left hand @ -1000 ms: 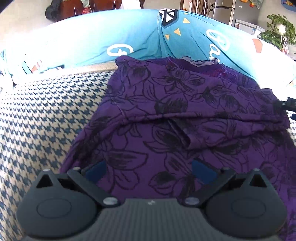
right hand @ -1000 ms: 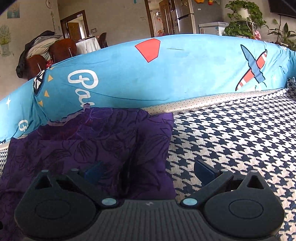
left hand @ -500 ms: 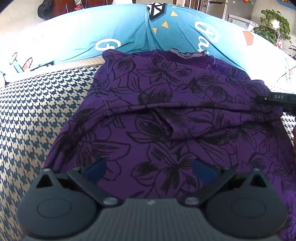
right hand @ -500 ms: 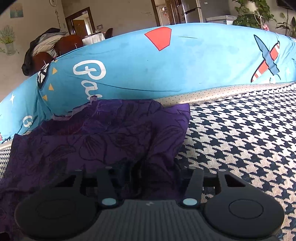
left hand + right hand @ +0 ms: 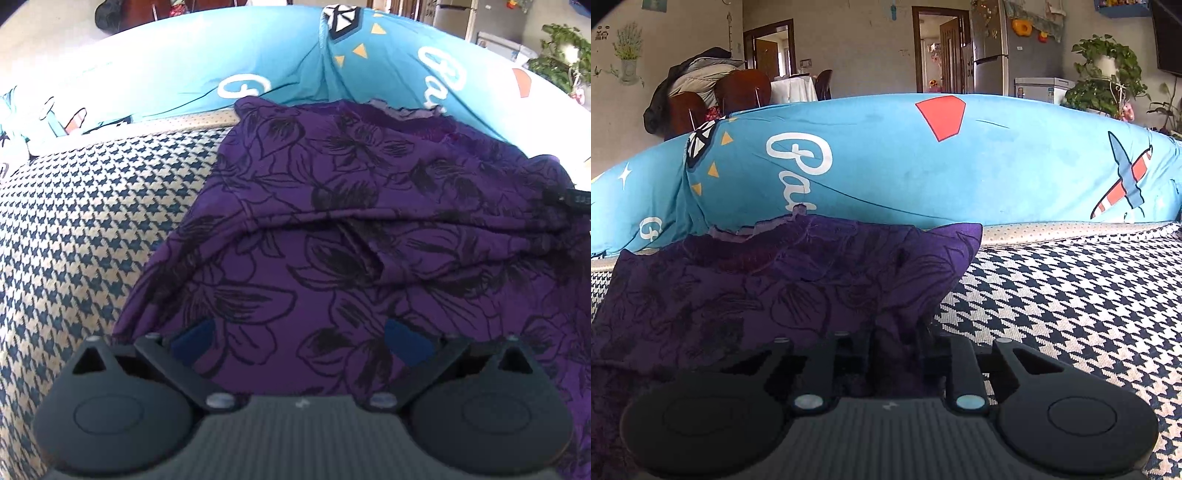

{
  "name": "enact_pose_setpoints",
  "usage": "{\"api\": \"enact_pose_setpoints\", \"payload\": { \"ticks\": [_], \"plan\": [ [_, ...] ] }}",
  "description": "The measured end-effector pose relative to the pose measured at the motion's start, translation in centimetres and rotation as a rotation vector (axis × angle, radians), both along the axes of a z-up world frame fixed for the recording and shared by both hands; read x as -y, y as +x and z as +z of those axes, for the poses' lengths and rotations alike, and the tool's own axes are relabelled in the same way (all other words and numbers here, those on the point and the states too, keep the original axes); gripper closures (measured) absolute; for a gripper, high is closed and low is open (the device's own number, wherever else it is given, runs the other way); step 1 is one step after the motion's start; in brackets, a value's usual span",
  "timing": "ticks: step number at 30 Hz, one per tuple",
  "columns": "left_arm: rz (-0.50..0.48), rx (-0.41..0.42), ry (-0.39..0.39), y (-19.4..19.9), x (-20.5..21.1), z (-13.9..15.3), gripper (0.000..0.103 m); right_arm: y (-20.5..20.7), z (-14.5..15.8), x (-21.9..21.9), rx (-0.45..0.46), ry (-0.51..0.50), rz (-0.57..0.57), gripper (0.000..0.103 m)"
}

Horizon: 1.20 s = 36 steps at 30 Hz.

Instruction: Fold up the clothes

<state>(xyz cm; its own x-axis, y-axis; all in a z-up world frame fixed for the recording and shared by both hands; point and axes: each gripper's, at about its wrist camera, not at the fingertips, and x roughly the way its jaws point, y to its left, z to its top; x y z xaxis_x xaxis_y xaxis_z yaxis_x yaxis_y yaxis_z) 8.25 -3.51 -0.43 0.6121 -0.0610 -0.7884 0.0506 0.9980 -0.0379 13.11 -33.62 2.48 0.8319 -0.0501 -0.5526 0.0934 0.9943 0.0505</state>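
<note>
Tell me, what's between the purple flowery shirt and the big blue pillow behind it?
In the right wrist view, a thin strip of beige dotted edging separates the blue pillow from the checked cover, right of the purple shirt. Further left, the shirt's top overlaps the pillow.

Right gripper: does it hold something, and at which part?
Yes. The right gripper is shut on the purple floral garment, pinching its near right edge.

Garment on the mat, before the long cushion

The garment (image 5: 351, 229) lies on the woven mat (image 5: 81, 229), its far edge touching the long cushion (image 5: 221, 55) behind it. The left hand-held gripper (image 5: 299, 336) is over the garment's near part; bare mat lies to its left. In the right wrist view the right hand-held gripper (image 5: 897, 347) is at the garment's (image 5: 775, 291) right edge, with bare mat (image 5: 1071, 295) to the right.
</note>
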Motion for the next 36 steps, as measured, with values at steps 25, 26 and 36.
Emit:
{"api": "enact_pose_setpoints", "payload": {
  "ticks": [25,26,36],
  "plan": [
    [0.072,0.008,-0.031,0.0,-2.8,1.3,0.0,-0.4,5.9,-8.8,0.085,-0.035,0.152,0.083],
    [0.081,0.01,-0.036,-0.1,-3.2,1.5,0.0,-0.3,6.2,-9.4,0.09,-0.028,0.163,0.083],
    [0.179,0.029,-0.054,-1.1,-7.6,2.5,0.0,1.1,7.6,-19.0,0.124,0.006,0.322,0.084]
  ]
}}
